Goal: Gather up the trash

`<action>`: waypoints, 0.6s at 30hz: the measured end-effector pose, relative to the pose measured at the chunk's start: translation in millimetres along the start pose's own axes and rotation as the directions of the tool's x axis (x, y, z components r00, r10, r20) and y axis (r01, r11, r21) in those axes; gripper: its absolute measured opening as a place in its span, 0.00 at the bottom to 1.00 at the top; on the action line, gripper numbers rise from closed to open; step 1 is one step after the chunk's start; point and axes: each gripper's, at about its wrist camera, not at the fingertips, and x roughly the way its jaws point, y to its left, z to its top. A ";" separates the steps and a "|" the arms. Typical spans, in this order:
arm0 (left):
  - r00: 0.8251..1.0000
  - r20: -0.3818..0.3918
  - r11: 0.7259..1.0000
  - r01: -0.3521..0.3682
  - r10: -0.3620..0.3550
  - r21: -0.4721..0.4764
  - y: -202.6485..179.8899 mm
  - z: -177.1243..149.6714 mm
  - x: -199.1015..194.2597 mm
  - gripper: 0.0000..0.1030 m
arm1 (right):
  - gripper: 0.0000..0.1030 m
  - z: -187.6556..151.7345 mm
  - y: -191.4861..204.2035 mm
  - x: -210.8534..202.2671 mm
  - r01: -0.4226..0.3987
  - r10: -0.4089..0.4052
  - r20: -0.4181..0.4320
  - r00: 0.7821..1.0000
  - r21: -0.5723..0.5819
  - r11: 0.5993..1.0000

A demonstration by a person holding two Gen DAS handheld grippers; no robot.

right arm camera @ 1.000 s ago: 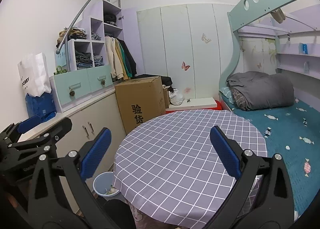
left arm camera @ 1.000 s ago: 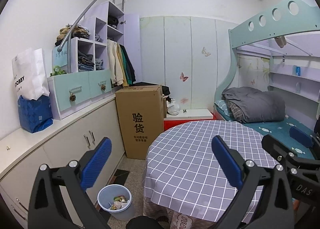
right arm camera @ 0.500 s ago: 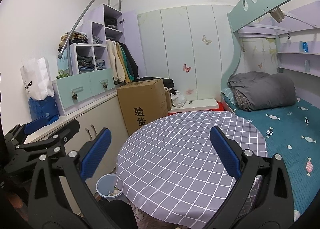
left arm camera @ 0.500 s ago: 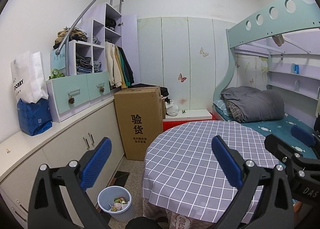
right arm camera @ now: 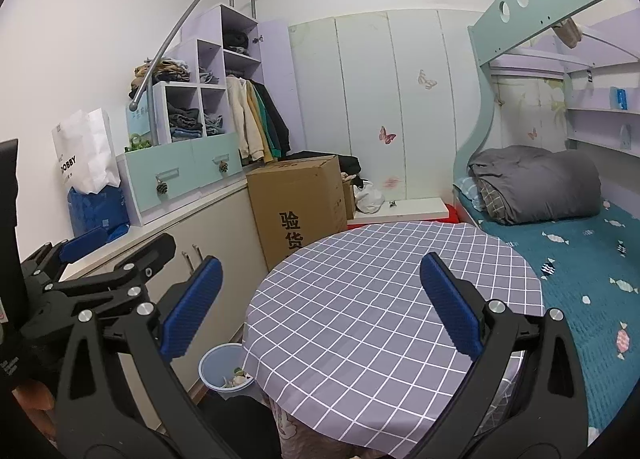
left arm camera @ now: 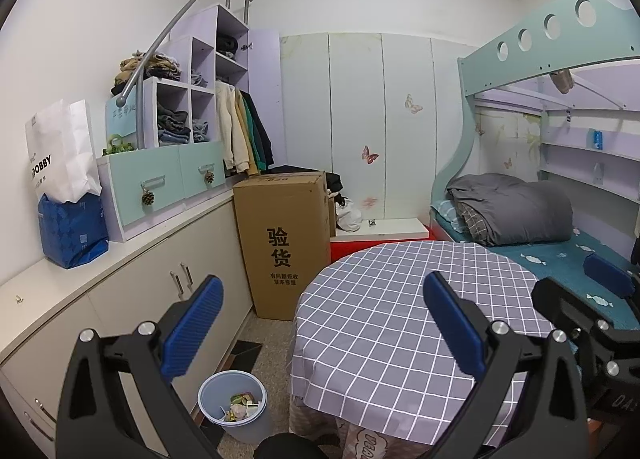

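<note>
**Desk:** While both claws hang raised over the round table (left arm camera: 400,319), what has changed?

**Photographer:** Only the framing. Over the last second both wrist views drifted slightly; the table and bin have slid a little, and nothing was picked up. The left gripper (left arm camera: 320,323) stands wide apart and empty, as does the right gripper (right arm camera: 320,307). The checked tablecloth (right arm camera: 380,299) shows no litter at all.

**Desk:** So where is the trash?

**Photographer:** Scraps already lie in the pale blue bin (left arm camera: 233,403) on the floor, between the table and the white cabinets (left arm camera: 132,307). By my reading, collection here is done or nearly so, unless something lies out of frame.

**Desk:** What can't you make out?

**Photographer:** Plenty. In the right view the tablecloth covers part of the bin. What the scraps are I cannot tell. The floor under the table is hidden, and the floor past the cardboard box (left arm camera: 284,251) too. Each claw shows the other only as a dark frame at the picture's edge.
</note>
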 end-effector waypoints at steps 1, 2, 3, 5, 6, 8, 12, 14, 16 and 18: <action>1.000 -0.001 1.000 -0.002 0.002 0.000 0.2 -0.1 0.1 0.95 | 0.94 0.4 0.0 0.3 -0.001 0.001 -0.001 1.000 0.000 1.000; 1.000 -0.001 1.000 -0.003 0.003 0.000 0.8 -0.1 0.2 0.95 | 0.94 0.3 0.3 0.3 -0.001 0.001 -0.001 1.000 0.000 1.000; 1.000 -0.002 1.000 -0.002 0.002 -0.001 1.4 -0.3 0.4 0.95 | 0.94 0.2 0.8 0.3 -0.004 0.004 -0.001 1.000 0.001 1.000; 1.000 -0.001 1.000 -0.001 0.001 0.000 2.6 -0.7 0.3 0.95 | 0.94 -0.1 0.8 0.2 -0.004 0.004 -0.002 1.000 0.002 1.000; 1.000 -0.002 1.000 -0.001 0.001 0.000 2.8 -0.7 0.5 0.95 | 0.94 -0.2 0.6 0.1 -0.004 0.004 -0.002 1.000 0.002 1.000; 1.000 -0.003 1.000 0.000 0.000 0.001 3.2 -0.9 0.7 0.95 | 0.94 -0.2 0.3 0.1 -0.006 0.006 -0.003 1.000 0.002 1.000; 1.000 -0.003 1.000 -0.001 0.001 0.002 2.8 -1.3 0.5 0.95 | 0.94 -0.6 0.7 0.0 -0.006 0.006 -0.004 1.000 0.003 1.000; 1.000 -0.002 1.000 -0.002 0.002 0.001 3.2 -1.4 0.2 0.95 | 0.94 -1.1 1.1 -0.1 -0.007 0.007 -0.005 1.000 0.004 1.000; 1.000 -0.002 1.000 0.001 -0.001 0.002 3.2 -1.5 0.5 0.95 | 0.94 -1.1 1.2 0.1 -0.007 0.007 -0.005 1.000 0.003 1.000; 1.000 -0.003 1.000 -0.001 0.001 0.002 2.6 -1.5 0.5 0.95 | 0.94 -2.1 2.3 -0.1 -0.008 0.008 -0.007 1.000 0.004 1.000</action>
